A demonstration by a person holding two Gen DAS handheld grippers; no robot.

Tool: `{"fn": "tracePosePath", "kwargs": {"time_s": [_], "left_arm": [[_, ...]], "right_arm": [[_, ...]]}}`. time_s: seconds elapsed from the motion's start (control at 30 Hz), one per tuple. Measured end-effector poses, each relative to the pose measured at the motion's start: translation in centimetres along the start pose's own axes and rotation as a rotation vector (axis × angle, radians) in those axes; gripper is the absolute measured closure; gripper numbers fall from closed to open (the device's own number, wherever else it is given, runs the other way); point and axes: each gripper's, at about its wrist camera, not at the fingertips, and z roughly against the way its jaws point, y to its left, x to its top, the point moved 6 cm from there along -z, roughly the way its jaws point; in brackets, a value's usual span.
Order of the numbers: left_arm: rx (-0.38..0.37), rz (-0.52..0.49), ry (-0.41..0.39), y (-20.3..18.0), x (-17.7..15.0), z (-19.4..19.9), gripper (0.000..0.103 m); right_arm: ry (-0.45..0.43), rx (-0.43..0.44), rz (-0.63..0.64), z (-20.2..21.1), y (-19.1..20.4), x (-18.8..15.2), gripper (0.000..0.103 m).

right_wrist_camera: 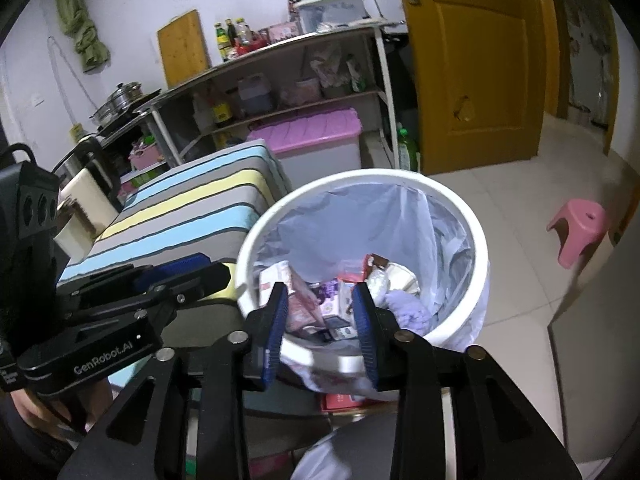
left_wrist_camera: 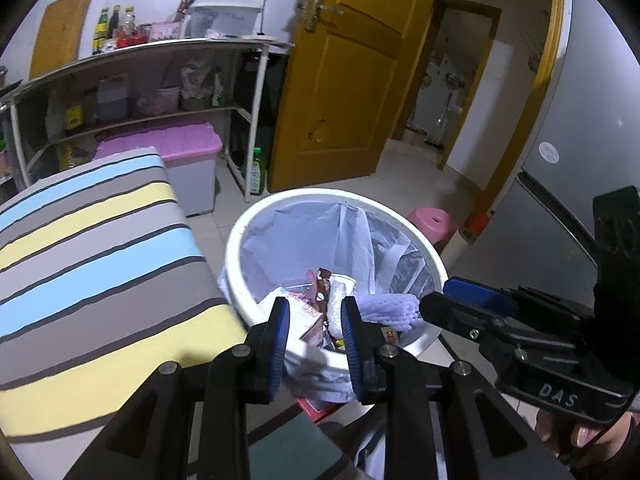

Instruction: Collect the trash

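Two hand-held grippers hover over a white bin point(left_wrist_camera: 434, 264) lined with a thin, pale bag point(left_wrist_camera: 304, 236). In the left wrist view, the left hand-held gripper point(left_wrist_camera: 314, 326) sits at lower centre, its blue-padded fingers apart and holding nothing, straddling the bin's near rim. The right hand-held gripper point(left_wrist_camera: 452, 300) enters from the right edge of that view, its tip just over the rim; whether it is parted or closed cannot be told there. In the right wrist view, the right hand-held gripper point(right_wrist_camera: 320, 320) shows its fingers apart and empty, also framing the near rim.

The bin fills the centre of both views. At its bottom lies the trash point(right_wrist_camera: 340, 296): crumpled wrappers, small cartons and a lilac padded sheet point(left_wrist_camera: 390, 306).

A striped bed point(left_wrist_camera: 100, 260) takes the left of the left view. A pink stool point(right_wrist_camera: 580, 232) stands on the floor at the right of the right view.

The bag looks flimsy, slippery and easy to tear. The load seems light. A likely hold is the bunched film folded over the near rim point(right_wrist_camera: 344, 364), pinched in several layers rather than a single one.
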Motion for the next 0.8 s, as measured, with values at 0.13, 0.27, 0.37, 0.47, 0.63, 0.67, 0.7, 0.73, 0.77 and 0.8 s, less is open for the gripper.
{"fn": "tracePosePath", "kwargs": {"time_s": [0.13,0.27,0.37,0.47,0.63,0.67,0.7,0.73,0.77,0.8], "left_arm": [[0.034,0.011,-0.032,0.6,-0.3,1.9,0.077],[0.077,0.019,-0.062,1.1,-0.7,3.8,0.077],[0.100,0.032,-0.076,1.5,-1.3,5.1,0.077],[0.127,0.040,-0.083,1.9,-1.9,6.2,0.077],[0.159,0.046,-0.093,2.3,-2.7,7.7,0.077],[0.166,0.046,-0.096,2.4,-2.9,7.9,0.077],[0.171,0.046,-0.096,2.4,-3.1,8.1,0.077],[0.177,0.048,-0.097,2.5,-3.3,8.3,0.077],[0.180,0.050,-0.097,2.6,-3.4,8.5,0.077],[0.182,0.052,-0.097,2.6,-3.6,8.6,0.077]], "right_arm": [[-0.022,0.011,0.029,1.1,1.7,-0.3,0.064],[-0.030,0.025,0.057,1.8,3.0,-0.8,0.064],[-0.034,0.035,0.079,2.3,4.1,-1.3,0.064],[-0.042,0.045,0.101,2.8,5.0,-1.7,0.064],[-0.049,0.056,0.121,3.4,5.9,-2.3,0.064],[-0.050,0.056,0.124,3.5,6.0,-2.3,0.064],[-0.052,0.058,0.128,3.6,6.1,-2.4,0.064],[-0.053,0.059,0.133,3.8,6.3,-2.6,0.064],[-0.054,0.060,0.135,3.9,6.4,-2.7,0.064],[-0.055,0.061,0.137,4.0,6.5,-2.8,0.064]]}}
